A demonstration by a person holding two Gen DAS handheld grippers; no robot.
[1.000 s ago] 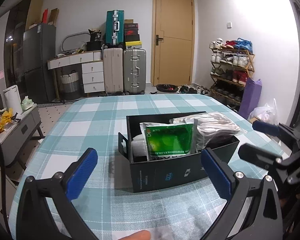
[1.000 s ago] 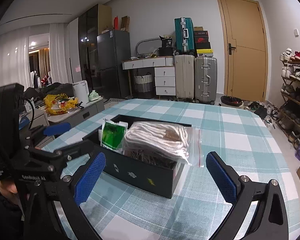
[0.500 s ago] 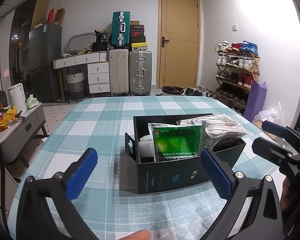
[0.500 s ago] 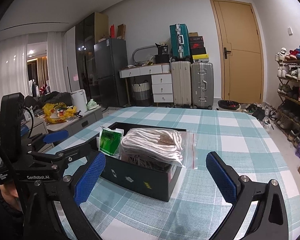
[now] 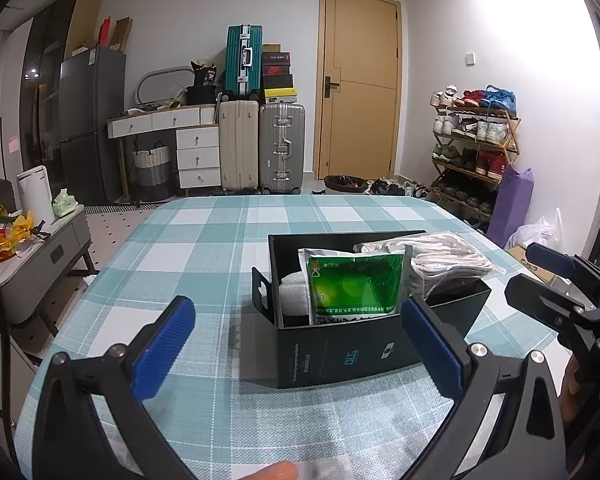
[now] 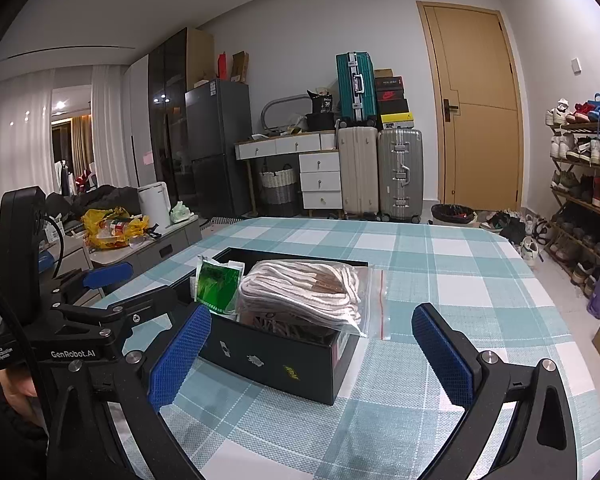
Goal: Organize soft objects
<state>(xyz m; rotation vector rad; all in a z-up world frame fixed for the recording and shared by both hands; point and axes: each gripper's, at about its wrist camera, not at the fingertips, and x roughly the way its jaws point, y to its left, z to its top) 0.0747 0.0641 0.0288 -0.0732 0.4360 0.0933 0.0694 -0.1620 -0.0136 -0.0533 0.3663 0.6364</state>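
A black open box [image 5: 376, 348] [image 6: 276, 356] stands on the checked tablecloth. In it stand a green packet [image 5: 356, 284] [image 6: 216, 286], a white soft item [image 5: 294, 294] at its left, and a clear zip bag of pale folded cloth [image 5: 444, 258] [image 6: 304, 292] that overhangs the box's right end. My left gripper [image 5: 296, 340] is open and empty, held back in front of the box. My right gripper [image 6: 312, 352] is open and empty, on the box's right-hand side. Each gripper shows in the other's view [image 5: 556, 280] [image 6: 100, 292].
The table [image 5: 204, 240] with a teal and white cloth extends beyond the box. A low grey cabinet [image 5: 40, 256] with clutter stands left of the table. Suitcases [image 5: 260, 148], a drawer desk, a door and a shoe rack [image 5: 472, 152] line the far wall.
Both grippers have drawn back and risen a little from the box, which now looks smaller and farther. Both stay open and empty.
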